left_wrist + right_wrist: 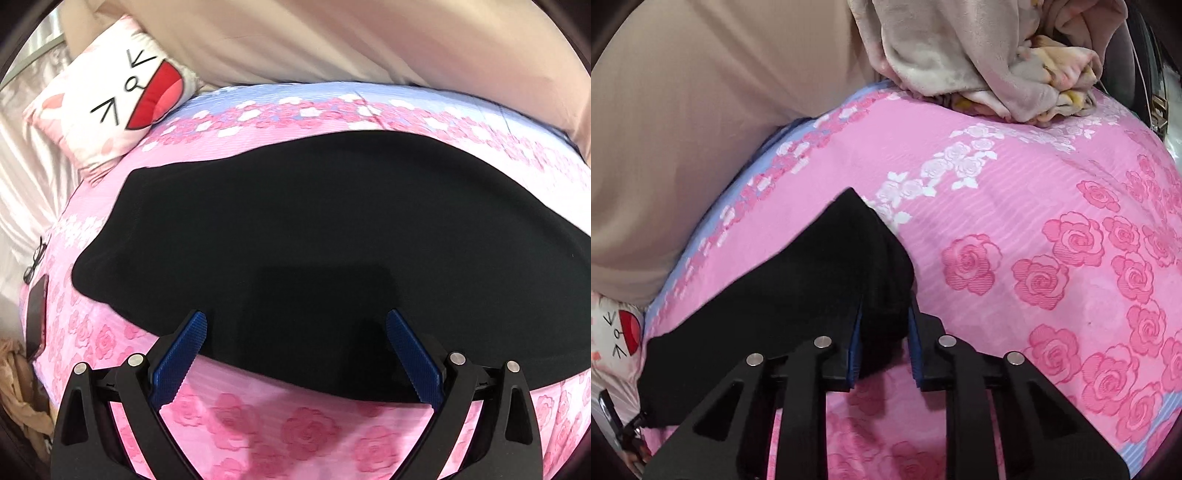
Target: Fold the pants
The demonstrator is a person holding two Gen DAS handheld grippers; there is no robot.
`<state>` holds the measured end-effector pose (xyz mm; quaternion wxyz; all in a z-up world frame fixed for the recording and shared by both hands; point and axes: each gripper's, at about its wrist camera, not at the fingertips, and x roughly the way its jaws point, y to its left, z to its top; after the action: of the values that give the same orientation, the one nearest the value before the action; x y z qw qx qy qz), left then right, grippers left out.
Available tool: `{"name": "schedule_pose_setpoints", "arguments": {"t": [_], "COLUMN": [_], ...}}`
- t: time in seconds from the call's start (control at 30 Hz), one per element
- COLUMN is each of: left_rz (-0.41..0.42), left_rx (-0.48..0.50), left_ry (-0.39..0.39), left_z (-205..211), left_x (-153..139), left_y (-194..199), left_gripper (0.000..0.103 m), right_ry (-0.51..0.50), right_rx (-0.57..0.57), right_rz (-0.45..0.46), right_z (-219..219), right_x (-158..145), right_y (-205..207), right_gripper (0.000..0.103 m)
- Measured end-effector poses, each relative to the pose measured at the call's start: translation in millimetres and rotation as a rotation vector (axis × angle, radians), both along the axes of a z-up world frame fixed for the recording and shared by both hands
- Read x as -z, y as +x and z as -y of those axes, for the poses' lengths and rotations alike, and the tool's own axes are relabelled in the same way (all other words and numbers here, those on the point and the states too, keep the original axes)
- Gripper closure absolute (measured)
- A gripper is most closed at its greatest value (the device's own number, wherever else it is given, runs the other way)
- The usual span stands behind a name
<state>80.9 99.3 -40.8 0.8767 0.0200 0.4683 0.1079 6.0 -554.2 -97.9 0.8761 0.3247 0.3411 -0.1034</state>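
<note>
Black pants lie lengthwise across the bedspread; left gripper spread apart, right gripper seemingly clamping their end.

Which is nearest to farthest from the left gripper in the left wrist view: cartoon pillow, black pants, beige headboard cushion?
From the left gripper:
1. Black pants, directly ahead, near edge between the open fingers.
2. Cartoon pillow, upper left, beyond the pants.
3. Beige headboard cushion, along the top, behind the bed.
</note>
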Motion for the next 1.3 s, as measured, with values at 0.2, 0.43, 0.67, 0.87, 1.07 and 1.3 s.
{"name": "schedule_pose_setpoints", "arguments": {"t": [0.2,0.43,0.67,0.87,1.07,1.3], "left_rz": [0.033,0.071,0.11,0.148,0.166,0.172], "left_rx": [-0.052,-0.089,-0.147,-0.171,-0.149,-0.073], "left_ry": [-0.055,-0.109,-0.161,-0.181,-0.21,-0.243], "left_z": [-39.8,-85.2,-136.9,-164.3,-163.8,-136.4], "left_x": [-4.6,-6.2,-10.2,-15.8,-18.2,-20.8], "left_y": [-9.8,-26.6,-42.9,-52.4,-48.6,-38.6], "left_gripper": [0.007,0.007,0.007,0.007,0.007,0.007], "right_ry": [-0.049,-0.117,-0.16,-0.237,-0.284,-0.327], "right_rx": [-0.153,-0.476,-0.78,-0.922,-0.971,-0.971], "right_rz": [0.107,0.161,0.109,0.014,-0.05,-0.045], "right_z": [-72.4,-221.8,-381.3,-465.3,-488.3,-494.2], "right_x": [-61.0,-108.9,-95.2,-58.2,-30.1,-25.6], "right_y": [26.6,88.0,136.0,139.7,131.5,127.2], "right_gripper": [0.084,0.084,0.084,0.084,0.084,0.084]}}
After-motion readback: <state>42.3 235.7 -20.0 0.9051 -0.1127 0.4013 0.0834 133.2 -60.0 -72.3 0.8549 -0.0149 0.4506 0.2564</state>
